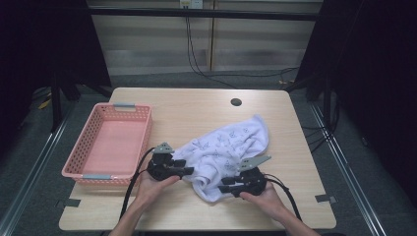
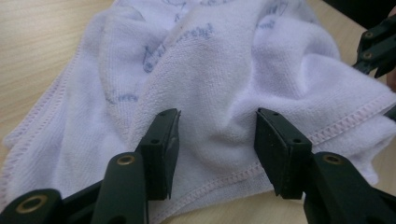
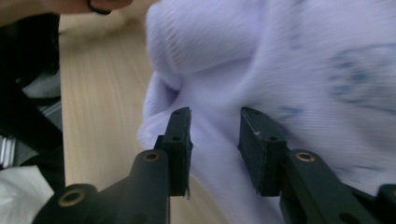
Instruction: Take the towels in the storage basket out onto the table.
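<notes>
White towel [image 1: 227,150] crumpled on counter [image 1: 196,110] – left hand-held gripper [image 1: 186,170] half open, fold between jaws, no squeeze; right hand-held gripper [image 1: 222,186] likewise, jaws apart around near edge.

No legible text, label, brand, number or sign found on inspection. The white towel [image 1: 227,147] at the near centre of the table carries a repeated pale blue print; in the left gripper view some of the marks [image 2: 194,33] resemble short cursive lettering, but they are too faint and creased to read. In the right gripper view the print is blurred.
</notes>
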Action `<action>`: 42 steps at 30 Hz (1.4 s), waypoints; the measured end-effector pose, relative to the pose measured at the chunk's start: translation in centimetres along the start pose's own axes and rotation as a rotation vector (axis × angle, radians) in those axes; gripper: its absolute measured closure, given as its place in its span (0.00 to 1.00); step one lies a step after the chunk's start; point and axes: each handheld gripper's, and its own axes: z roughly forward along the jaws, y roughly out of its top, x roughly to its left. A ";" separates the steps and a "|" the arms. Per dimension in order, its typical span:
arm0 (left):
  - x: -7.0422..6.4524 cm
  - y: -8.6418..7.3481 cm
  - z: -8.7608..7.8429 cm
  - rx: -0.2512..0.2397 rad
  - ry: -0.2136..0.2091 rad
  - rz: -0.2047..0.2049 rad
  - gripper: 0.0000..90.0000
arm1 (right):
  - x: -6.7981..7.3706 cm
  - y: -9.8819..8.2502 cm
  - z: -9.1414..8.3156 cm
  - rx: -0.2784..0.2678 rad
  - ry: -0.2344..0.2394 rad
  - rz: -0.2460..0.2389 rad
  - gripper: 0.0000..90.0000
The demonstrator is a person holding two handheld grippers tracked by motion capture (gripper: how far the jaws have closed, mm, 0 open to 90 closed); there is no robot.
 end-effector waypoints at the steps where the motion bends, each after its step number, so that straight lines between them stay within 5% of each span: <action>1: 0.0 0.0 0.1 0.004 0.000 0.005 0.56 | 0.2 -0.1 0.5 0.013 -0.003 -0.010 0.66; 5: 0.2 -0.4 0.3 0.023 0.002 0.012 0.58 | 0.8 -0.4 1.8 0.041 -0.025 -0.069 0.64; 8: 0.3 -0.6 0.5 0.034 0.003 -0.001 0.61 | 0.9 -0.3 1.7 0.061 -0.086 -0.117 0.85; 10: 0.1 -0.7 0.4 0.041 -0.009 -0.002 0.65 | 0.5 -0.3 1.2 0.078 -0.103 -0.109 0.95; 12: -0.6 -0.9 0.1 0.041 -0.034 0.060 0.90 | -0.4 -0.6 0.4 0.084 -0.122 -0.085 0.96; 15: -1.6 -0.9 -0.6 0.029 -0.089 0.035 1.00 | -1.8 -1.3 -1.6 0.093 -0.188 -0.062 0.97; 20: -2.4 -1.0 -2.0 0.010 -0.125 0.042 0.92 | -3.8 -3.0 -5.1 0.072 -0.261 0.008 0.96; 23: -2.4 -1.2 -3.3 -0.002 -0.094 0.043 0.89 | -4.1 -3.5 -7.1 0.063 -0.311 0.053 0.94; 25: -2.0 -1.5 -3.7 -0.007 -0.068 0.022 0.82 | -4.2 -3.9 -8.2 0.029 -0.309 0.073 0.80; 27: -1.2 -1.7 -3.3 -0.005 -0.059 -0.002 0.79 | -4.0 -4.2 -8.9 -0.016 -0.274 0.082 0.81; 30: -0.6 -1.4 -2.4 0.004 -0.046 -0.006 0.78 | -3.2 -4.3 -8.6 -0.034 -0.202 0.056 0.82; 37: 0.3 -1.2 -1.4 0.014 -0.021 -0.024 0.65 | -3.3 -4.4 -5.7 0.048 -0.179 0.028 0.58; 40: 0.3 -1.4 -0.9 0.029 -0.008 -0.011 0.59 | -2.9 -4.4 -5.6 0.065 -0.238 0.000 0.79; 42: 0.3 -1.5 -0.4 0.058 0.017 0.003 0.58 | -3.1 -4.5 -5.9 0.067 -0.234 0.020 0.93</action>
